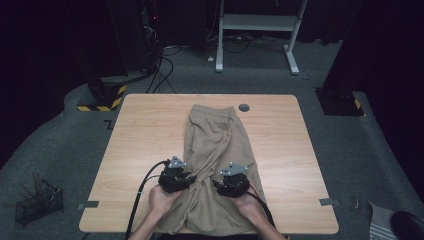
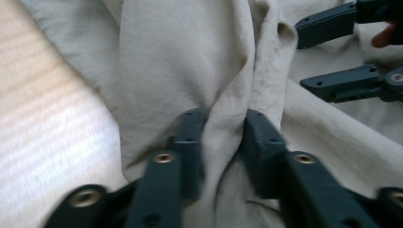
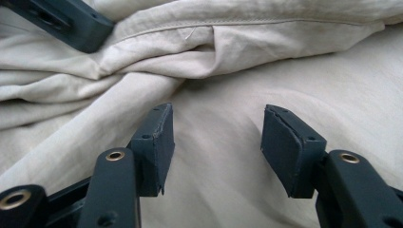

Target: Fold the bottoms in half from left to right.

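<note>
Seen from above, a light wooden table (image 1: 140, 145) sits on grey carpet in a dark room. At the far lower left of the frame, on the floor, stands a small black wire basket (image 1: 39, 204). A pair of beige trousers (image 1: 215, 140) lies along the middle of the table, running from near the upper edge down to the lower edge, where the cloth is bunched and creased. Left of centre in the lower part of the frame, the left gripper (image 1: 186, 181) rests on the left side of the trousers, held by a hand coming in from the bottom edge. In the left gripper view its two black jaws are clamped on a raised fold of the beige cloth, which stands pinched between them, with bare wood showing at the left of that frame. Just to the right, near the lower centre of the high view, the right gripper (image 1: 220, 186) rests on the trousers close beside the left one. In the right gripper view its jaws stand apart with flat cloth between them, gripping nothing. A small dark round disc (image 1: 244, 107) sits on the table just right of the trousers' top end.
</note>
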Motion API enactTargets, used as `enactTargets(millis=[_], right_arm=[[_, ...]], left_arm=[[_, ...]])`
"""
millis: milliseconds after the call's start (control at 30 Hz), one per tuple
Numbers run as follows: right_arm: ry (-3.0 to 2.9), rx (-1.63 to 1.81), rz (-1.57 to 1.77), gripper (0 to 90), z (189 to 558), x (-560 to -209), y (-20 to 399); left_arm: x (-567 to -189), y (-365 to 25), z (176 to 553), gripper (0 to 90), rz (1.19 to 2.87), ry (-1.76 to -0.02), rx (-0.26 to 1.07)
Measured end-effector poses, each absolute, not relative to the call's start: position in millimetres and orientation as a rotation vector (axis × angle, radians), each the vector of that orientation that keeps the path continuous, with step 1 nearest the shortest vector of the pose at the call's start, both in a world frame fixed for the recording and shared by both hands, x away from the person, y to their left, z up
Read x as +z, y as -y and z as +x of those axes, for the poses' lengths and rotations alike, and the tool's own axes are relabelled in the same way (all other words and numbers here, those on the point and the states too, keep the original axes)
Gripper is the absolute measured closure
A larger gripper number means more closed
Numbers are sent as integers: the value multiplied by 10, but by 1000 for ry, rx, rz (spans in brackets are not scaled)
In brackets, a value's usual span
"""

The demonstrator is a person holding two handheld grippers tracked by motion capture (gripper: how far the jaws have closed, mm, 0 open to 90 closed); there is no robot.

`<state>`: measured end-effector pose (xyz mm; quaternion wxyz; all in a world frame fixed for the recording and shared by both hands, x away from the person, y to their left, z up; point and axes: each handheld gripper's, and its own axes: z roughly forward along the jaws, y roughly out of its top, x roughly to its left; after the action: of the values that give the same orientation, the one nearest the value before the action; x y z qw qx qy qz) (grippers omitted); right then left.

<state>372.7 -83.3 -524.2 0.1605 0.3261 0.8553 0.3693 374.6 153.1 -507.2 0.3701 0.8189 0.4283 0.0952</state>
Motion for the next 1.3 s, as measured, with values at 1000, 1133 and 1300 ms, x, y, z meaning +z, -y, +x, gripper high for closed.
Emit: enactTargets(millis=[1000,1133,1300], right_arm=[[-2391,1060,1070,431,4169,-5237,711],[-2387,1054,1079,433,4110,-5199,800],[-2374,1063,1043,445,3896,-5123,955]], left_arm=[[-4770,-1107,4198,853,2055,-1005,119],[-4697,-1203,4096,660,2035,-1010,154],[-4628,-1410,3891,462,2012,-1021,201]])
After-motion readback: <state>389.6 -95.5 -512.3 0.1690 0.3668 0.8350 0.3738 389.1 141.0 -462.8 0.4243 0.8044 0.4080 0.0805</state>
